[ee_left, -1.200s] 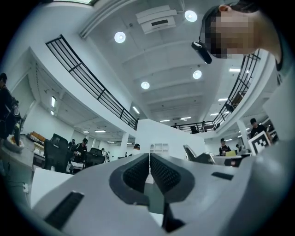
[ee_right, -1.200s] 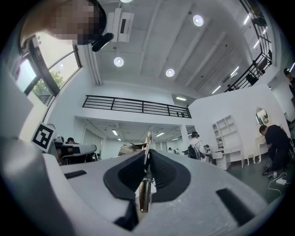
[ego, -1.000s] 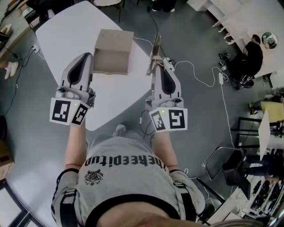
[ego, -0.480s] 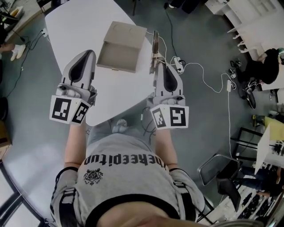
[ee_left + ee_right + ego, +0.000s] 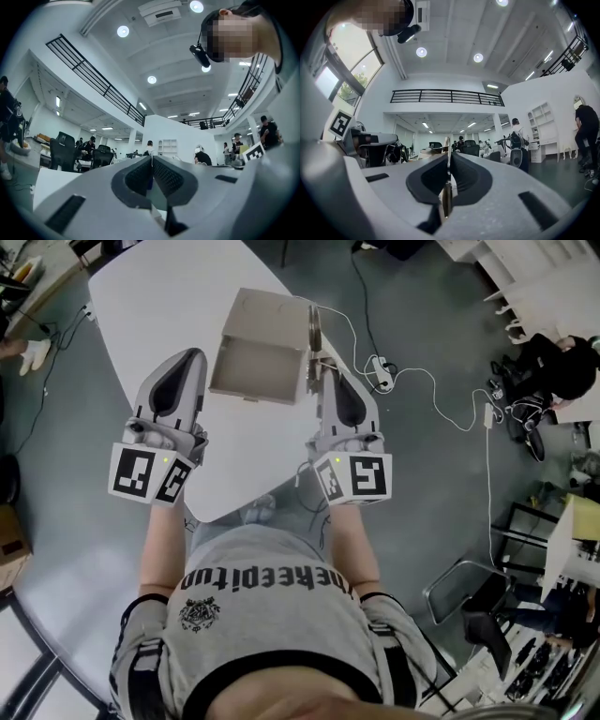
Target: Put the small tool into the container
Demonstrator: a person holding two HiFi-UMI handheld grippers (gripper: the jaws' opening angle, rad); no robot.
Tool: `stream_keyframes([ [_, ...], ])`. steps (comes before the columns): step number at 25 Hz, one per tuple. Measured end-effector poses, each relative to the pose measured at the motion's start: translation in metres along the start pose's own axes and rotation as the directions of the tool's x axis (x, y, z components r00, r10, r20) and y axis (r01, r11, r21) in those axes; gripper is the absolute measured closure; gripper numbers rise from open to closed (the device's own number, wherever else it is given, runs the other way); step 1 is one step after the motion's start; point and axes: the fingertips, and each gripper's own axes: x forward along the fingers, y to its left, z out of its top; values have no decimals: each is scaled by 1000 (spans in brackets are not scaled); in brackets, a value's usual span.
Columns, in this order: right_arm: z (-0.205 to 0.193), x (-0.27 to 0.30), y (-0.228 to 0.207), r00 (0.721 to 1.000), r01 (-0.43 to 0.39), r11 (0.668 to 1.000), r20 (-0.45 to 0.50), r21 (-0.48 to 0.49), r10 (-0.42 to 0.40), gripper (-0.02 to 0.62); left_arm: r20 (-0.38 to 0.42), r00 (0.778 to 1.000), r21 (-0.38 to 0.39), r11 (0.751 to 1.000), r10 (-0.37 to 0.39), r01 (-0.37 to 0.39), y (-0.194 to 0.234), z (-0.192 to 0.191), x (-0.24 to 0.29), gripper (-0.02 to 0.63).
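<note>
An open cardboard box (image 5: 255,351) lies on the white table (image 5: 169,296). My right gripper (image 5: 322,368) is shut on a thin flat tool (image 5: 313,332), which sticks out forward from the jaws. The tool is right beside the box's right edge. In the right gripper view the tool (image 5: 448,161) shows as a narrow upright strip pinched between the dark pads. My left gripper (image 5: 184,359) hovers over the table just left of the box. Its jaws are shut with nothing between them, and the pads (image 5: 140,174) meet in the left gripper view.
A white cable and a power strip (image 5: 380,365) lie on the grey floor right of the table. A chair (image 5: 469,589) stands at the lower right. A person (image 5: 562,362) sits at the far right. The table's near edge is at my feet (image 5: 255,512).
The right gripper and its tool have moved left, closer to the box's right edge. The left gripper has hardly moved.
</note>
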Motion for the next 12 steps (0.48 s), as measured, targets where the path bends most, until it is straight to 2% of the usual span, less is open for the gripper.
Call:
stream_keyframes([
  [5, -33, 26, 5, 996, -19, 997, -90, -80, 12, 595, -28, 999, -38, 999, -37, 36, 17, -21, 15, 594],
  [12, -83, 62, 20, 972, -112, 972, -225, -206, 64, 595, -42, 998, -67, 996, -53, 50, 41, -39, 28, 593],
])
